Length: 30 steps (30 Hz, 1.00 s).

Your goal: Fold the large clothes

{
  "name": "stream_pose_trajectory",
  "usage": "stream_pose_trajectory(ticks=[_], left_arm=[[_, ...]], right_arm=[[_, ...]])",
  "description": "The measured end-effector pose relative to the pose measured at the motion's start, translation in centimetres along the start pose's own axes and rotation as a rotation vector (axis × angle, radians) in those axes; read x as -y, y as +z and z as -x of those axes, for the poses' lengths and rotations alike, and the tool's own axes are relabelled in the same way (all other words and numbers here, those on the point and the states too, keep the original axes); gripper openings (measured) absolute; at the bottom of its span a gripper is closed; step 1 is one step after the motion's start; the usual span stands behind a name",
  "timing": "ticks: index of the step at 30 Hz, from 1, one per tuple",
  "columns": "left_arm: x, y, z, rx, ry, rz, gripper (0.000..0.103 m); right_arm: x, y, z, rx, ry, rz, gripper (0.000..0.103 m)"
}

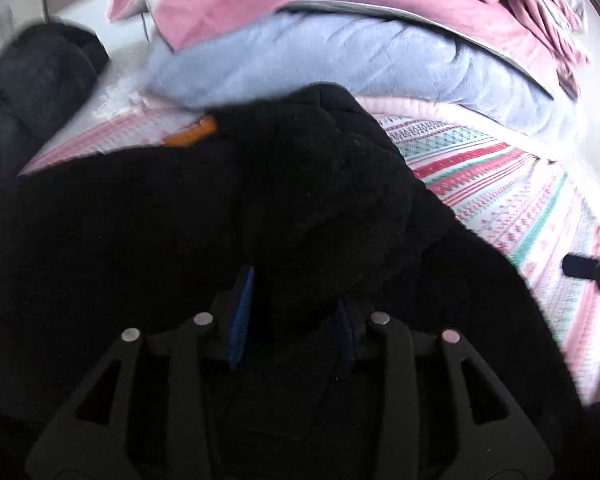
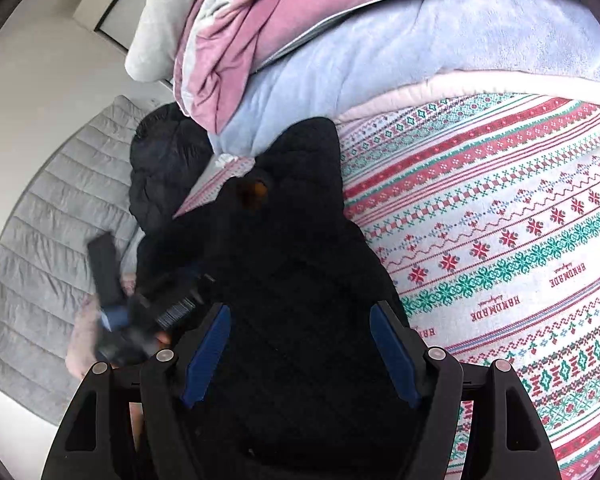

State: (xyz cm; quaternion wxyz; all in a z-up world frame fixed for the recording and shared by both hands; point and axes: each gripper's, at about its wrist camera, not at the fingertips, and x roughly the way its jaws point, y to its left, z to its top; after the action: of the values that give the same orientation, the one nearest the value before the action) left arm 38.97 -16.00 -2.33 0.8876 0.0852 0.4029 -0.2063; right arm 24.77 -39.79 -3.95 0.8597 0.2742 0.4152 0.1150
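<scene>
- The black padded jacket [image 2: 300, 240] lies on the patterned bedspread [image 2: 500, 220], its far end reaching up to the blue blanket [image 2: 400, 60] stacked under the pink one [image 2: 260, 8]
- Your right gripper [image 2: 300, 350] hangs over the near part of the jacket with its fingers [image 2: 206, 350] wide apart; black fabric lies between them, but the pads do not press on it
- Your left gripper [image 1: 294, 320] sits low over the jacket on its own side; the fingers [image 1: 242, 316] stand part way apart, and the fabric is so dark that you cannot tell for certain whether any fold is pinched, though nothing looks clamped
- In the right wrist view the left gripper [image 2: 140, 320] shows blurred at the jacket's left edge, beside the grey quilted pad [image 2: 40, 240]
- A second dark garment [image 1: 32, 92] is bunched further back; keep it out of the fold
- To do this step well, I judge you should take a fresh hold on a clear edge or seam on each side, not on a puffy middle panel, which would likely slip
- Close both grips on matching points so the fold line runs straight
- Lift only enough to clear the bedspread, carry the fabric across evenly, then lay it flat before you let go
- Padded cloth springs back, so press the fold down
</scene>
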Motion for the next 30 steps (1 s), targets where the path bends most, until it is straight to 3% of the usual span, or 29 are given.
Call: stream_pose_trajectory(ticks=[2, 8, 11, 13, 15, 18, 20, 22, 25, 27, 29, 30], left_arm=[[-0.2, 0.3, 1.6, 0.028, -0.068, 0.011, 0.070], [-2.1, 2.1, 6.1, 0.116, -0.161, 0.120, 0.077], [-2.6, 3.4, 4.7, 0.114, -0.099, 0.160, 0.081], [-4.6, 3.4, 3.1, 0.082, 0.019, 0.205, 0.081], [-7.1, 2.7, 0.8, 0.000, 0.114, 0.277, 0.081], [-10.1, 0.0, -3.3, -0.100, 0.070, 0.430, 0.081], [-8.2, -0.5, -3.8, -0.053, 0.144, 0.332, 0.082], [-7.1, -0.1, -3.6, -0.065, 0.176, 0.281, 0.082], [-8.8, 0.6, -1.9, -0.098, 0.082, 0.344, 0.082], [-11.5, 0.7, 0.6, -0.054, 0.052, 0.418, 0.082], [-14.4, 0.9, 2.5, -0.003, 0.079, 0.470, 0.082], [-16.7, 0.5, 3.8, 0.019, 0.132, 0.511, 0.082]], right_arm=[[0.0, 0.1, 0.0, 0.001, 0.000, 0.002, 0.074], [0.0, 0.2, 0.1, 0.012, -0.007, -0.008, 0.074], [-0.1, 0.2, 0.4, 0.024, -0.005, -0.008, 0.074], [0.0, 0.1, 0.5, 0.031, -0.010, -0.004, 0.074], [0.3, 0.2, 0.5, 0.035, -0.020, -0.019, 0.074], [0.3, 0.1, 0.0, 0.022, -0.016, -0.033, 0.074], [-0.2, -0.2, -0.3, 0.009, -0.020, -0.007, 0.074], [-0.5, -0.4, -0.6, 0.002, -0.034, 0.013, 0.074], [-0.2, -0.4, -0.9, -0.012, -0.048, -0.002, 0.074], [0.0, -0.4, -0.9, -0.010, -0.050, -0.011, 0.074], [-0.2, -0.3, -0.6, 0.004, -0.051, -0.004, 0.074], [-0.4, -0.3, -0.5, 0.012, -0.052, 0.003, 0.074]])
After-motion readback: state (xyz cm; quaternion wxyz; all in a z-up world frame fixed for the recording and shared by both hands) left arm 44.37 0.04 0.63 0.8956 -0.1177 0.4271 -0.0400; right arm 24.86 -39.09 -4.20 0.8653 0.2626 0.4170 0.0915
